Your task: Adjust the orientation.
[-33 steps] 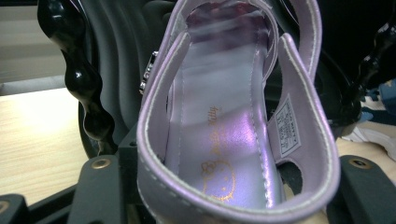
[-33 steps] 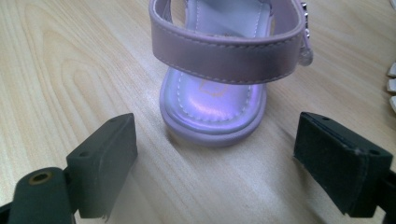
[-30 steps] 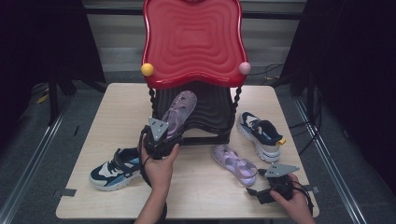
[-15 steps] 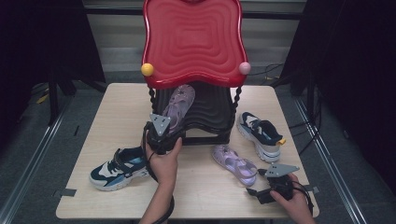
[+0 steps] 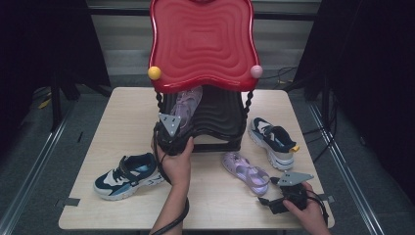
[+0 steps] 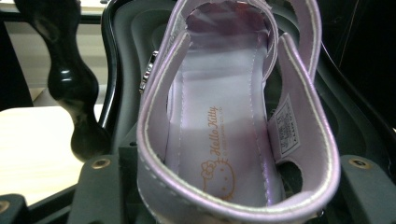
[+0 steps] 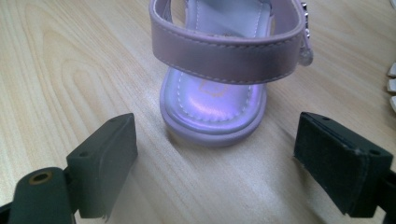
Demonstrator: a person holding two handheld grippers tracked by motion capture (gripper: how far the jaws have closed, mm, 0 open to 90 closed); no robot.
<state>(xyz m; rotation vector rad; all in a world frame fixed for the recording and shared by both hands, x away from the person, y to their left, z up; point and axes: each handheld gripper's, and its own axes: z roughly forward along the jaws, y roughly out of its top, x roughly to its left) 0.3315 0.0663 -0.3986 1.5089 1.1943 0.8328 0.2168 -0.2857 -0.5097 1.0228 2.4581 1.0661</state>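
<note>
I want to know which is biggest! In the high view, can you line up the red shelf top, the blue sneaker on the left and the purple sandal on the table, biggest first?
1. Red shelf top, though nearest the camera.
2. Blue sneaker.
3. Purple sandal, only slightly smaller.

sandal (image 6: 224, 140): glossy lilac leatherette | table (image 7: 70, 70): matt wood grain | rack (image 5: 200, 44): glossy plastic

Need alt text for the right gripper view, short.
The right gripper, its two black jaws spread wide apart, points at the heel end of a lilac strapped sandal lying flat on the pale wooden table. The sandal sits just beyond the jaws, untouched.
</note>
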